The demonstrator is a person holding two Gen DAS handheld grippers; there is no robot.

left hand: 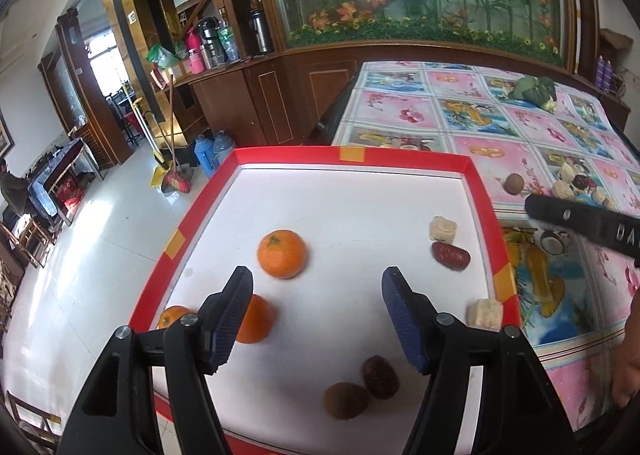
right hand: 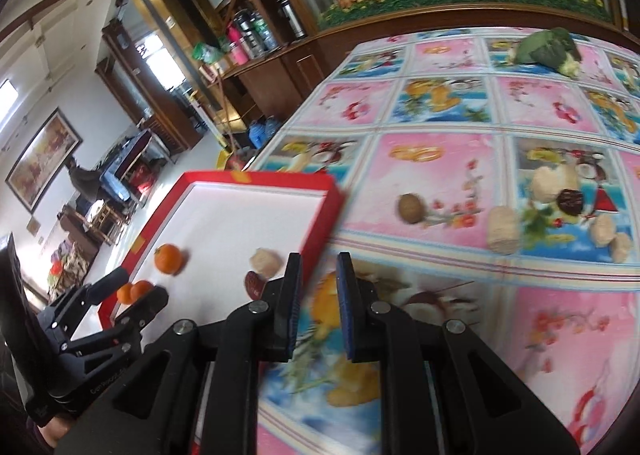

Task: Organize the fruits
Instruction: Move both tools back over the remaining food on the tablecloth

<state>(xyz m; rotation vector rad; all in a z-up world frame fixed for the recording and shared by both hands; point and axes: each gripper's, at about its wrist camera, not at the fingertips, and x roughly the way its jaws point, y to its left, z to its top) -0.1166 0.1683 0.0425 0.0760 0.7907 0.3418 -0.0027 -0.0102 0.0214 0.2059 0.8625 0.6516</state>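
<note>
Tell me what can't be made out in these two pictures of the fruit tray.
- Third orange, left wrist view: mostly hidden behind the left hand-held gripper.
- Red tray near rim, left wrist view: covered by the gripper body, cut off at the bottom edge.
- Beige blocks and dark fruit on the tablecloth, right wrist view: motion-blurred, kind unclear.
- Right hand-held gripper: empty, jaws a narrow gap apart.

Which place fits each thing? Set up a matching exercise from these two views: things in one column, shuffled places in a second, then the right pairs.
Things
1. orange
2. brown round fruit
3. green vegetable
4. left gripper

Places
A. far end of the tablecloth
B. on the tablecloth, just outside the tray
C. open above the tray
D. inside the red-rimmed tray

Pairs: 1-D, 2-B, 3-A, 4-C
</note>
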